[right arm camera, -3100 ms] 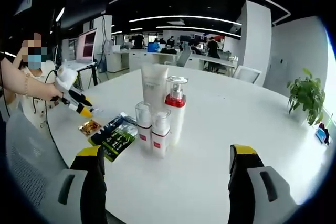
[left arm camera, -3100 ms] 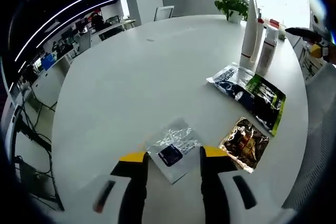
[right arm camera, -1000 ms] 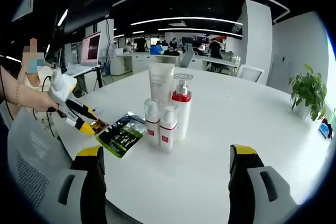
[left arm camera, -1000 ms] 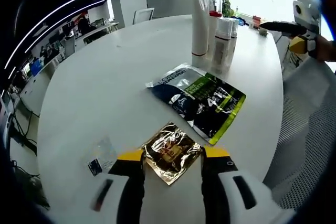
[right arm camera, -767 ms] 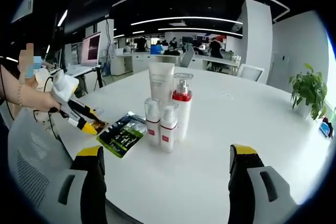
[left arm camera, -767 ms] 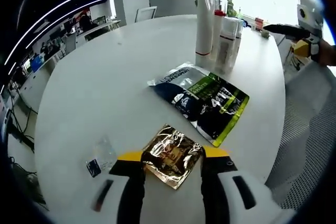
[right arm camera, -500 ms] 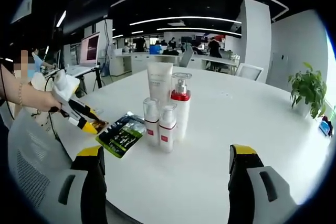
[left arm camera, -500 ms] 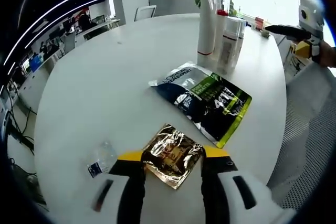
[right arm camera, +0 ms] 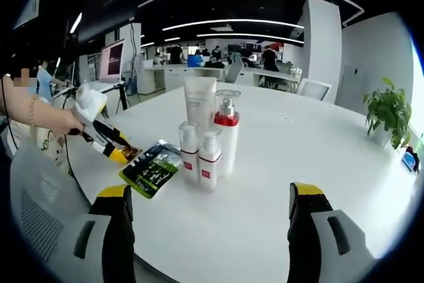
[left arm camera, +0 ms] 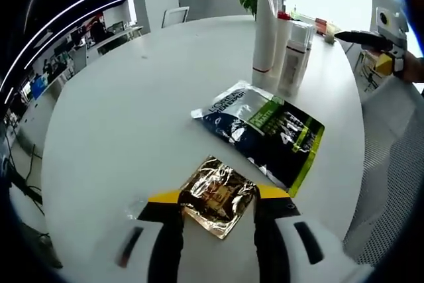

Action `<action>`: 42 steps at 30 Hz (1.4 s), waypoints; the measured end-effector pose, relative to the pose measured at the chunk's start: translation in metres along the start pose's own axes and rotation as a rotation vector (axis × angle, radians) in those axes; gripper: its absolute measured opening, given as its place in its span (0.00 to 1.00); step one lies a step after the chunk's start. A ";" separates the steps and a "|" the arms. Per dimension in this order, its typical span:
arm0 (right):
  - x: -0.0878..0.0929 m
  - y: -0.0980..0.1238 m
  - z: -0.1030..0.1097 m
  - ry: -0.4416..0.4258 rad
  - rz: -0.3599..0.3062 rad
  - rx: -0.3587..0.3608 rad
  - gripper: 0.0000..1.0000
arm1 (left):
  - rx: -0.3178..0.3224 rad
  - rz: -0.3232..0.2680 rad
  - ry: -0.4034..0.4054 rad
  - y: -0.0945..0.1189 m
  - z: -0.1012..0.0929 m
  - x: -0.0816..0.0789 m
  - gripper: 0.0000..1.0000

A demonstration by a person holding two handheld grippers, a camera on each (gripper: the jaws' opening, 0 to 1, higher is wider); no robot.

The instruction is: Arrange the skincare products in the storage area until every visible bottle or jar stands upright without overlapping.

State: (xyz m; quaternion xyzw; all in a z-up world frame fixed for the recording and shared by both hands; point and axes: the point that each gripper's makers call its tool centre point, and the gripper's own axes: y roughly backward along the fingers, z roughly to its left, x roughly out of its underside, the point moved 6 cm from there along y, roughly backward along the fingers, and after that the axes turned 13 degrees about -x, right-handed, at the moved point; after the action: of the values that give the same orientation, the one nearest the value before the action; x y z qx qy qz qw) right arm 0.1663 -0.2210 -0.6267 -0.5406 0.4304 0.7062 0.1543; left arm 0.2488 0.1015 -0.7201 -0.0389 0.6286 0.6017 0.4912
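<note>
A white tube [right arm camera: 199,105], a pump bottle with a red collar [right arm camera: 226,134] and two small white bottles [right arm camera: 189,152] [right arm camera: 210,158] stand upright in a tight group mid-table. The same tube [left arm camera: 265,28] and bottles [left arm camera: 295,48] stand far off in the left gripper view. A dark blue and green sachet [left arm camera: 265,130] lies flat in front of them. My left gripper [left arm camera: 218,195] is open, with a gold foil sachet [left arm camera: 217,193] lying between its jaws. My right gripper [right arm camera: 212,191] is wide open and holds nothing, well short of the bottles.
The round white table [left arm camera: 132,97] has bare room to the left. A small silver sachet [left arm camera: 136,205] peeks out beside my left jaw. A potted plant [right arm camera: 387,117] stands at the far edge. The right gripper [left arm camera: 371,38] shows at the upper right, over mesh chairs [left arm camera: 391,177].
My left gripper has moved from the small silver sachet over to the gold one, which now lies between its jaws. The right gripper has hardly moved.
</note>
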 end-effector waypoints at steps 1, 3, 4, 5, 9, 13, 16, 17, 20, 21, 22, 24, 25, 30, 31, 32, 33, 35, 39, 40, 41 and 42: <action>0.000 0.000 0.000 -0.002 0.001 0.001 0.98 | 0.005 -0.001 -0.004 -0.001 0.000 -0.001 0.39; 0.001 0.000 0.000 -0.004 0.004 0.002 0.98 | 0.016 -0.001 -0.016 -0.004 0.000 -0.005 0.40; 0.001 0.000 -0.001 -0.005 0.004 0.003 0.98 | 0.021 0.001 -0.021 -0.006 0.001 -0.007 0.40; 0.001 -0.001 -0.001 -0.007 0.004 0.005 0.98 | 0.028 0.001 -0.029 -0.006 0.002 -0.009 0.40; 0.002 -0.001 -0.003 -0.011 0.009 0.009 0.98 | 0.037 -0.003 -0.033 -0.014 0.007 -0.015 0.40; 0.003 -0.002 -0.002 -0.008 0.020 0.006 0.98 | 0.042 -0.008 -0.040 -0.020 0.012 -0.021 0.40; 0.004 -0.003 -0.003 -0.006 0.025 0.010 0.99 | 0.045 -0.010 -0.041 -0.025 0.015 -0.025 0.40; 0.003 -0.002 -0.003 -0.005 0.026 0.017 0.99 | 0.047 -0.011 -0.044 -0.026 0.016 -0.026 0.40; 0.005 -0.002 -0.004 -0.014 0.033 0.020 0.99 | 0.051 -0.013 -0.045 -0.029 0.019 -0.030 0.40; 0.005 -0.002 -0.003 -0.013 0.033 0.019 0.99 | 0.053 -0.014 -0.046 -0.031 0.022 -0.031 0.40; 0.005 -0.003 -0.003 -0.014 0.033 0.018 0.99 | 0.055 -0.015 -0.049 -0.032 0.022 -0.031 0.40; 0.007 -0.003 -0.004 -0.019 0.044 0.018 0.99 | 0.059 -0.018 -0.051 -0.034 0.023 -0.031 0.40; 0.007 -0.003 -0.004 -0.019 0.044 0.018 0.99 | 0.060 -0.019 -0.052 -0.033 0.022 -0.031 0.40; 0.008 -0.004 -0.005 -0.024 0.052 0.019 0.99 | 0.064 -0.021 -0.054 -0.034 0.024 -0.032 0.41; 0.008 -0.004 -0.005 -0.023 0.050 0.019 0.99 | 0.065 -0.020 -0.057 -0.035 0.025 -0.033 0.41; 0.007 -0.004 -0.005 -0.022 0.050 0.020 0.99 | 0.064 -0.019 -0.058 -0.036 0.026 -0.033 0.41; 0.008 -0.004 -0.005 -0.021 0.053 0.021 0.99 | 0.064 -0.019 -0.059 -0.036 0.025 -0.034 0.41; 0.008 -0.004 -0.005 -0.024 0.055 0.021 0.99 | 0.064 -0.018 -0.060 -0.036 0.025 -0.034 0.41; 0.009 -0.004 -0.006 -0.026 0.054 0.025 0.99 | 0.063 -0.018 -0.058 -0.037 0.026 -0.033 0.41; 0.009 -0.004 -0.006 -0.024 0.054 0.025 0.99 | 0.063 -0.018 -0.058 -0.037 0.026 -0.033 0.41; 0.008 -0.004 -0.006 -0.023 0.053 0.026 0.99 | 0.062 -0.018 -0.058 -0.036 0.025 -0.034 0.41; 0.008 -0.004 -0.006 -0.021 0.052 0.026 0.99 | 0.061 -0.016 -0.057 -0.036 0.025 -0.034 0.41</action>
State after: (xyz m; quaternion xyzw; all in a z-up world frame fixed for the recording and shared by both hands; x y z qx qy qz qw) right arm 0.1693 -0.2253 -0.6357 -0.5197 0.4520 0.7099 0.1472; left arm 0.3033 0.0933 -0.7180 -0.0120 0.6323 0.5789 0.5147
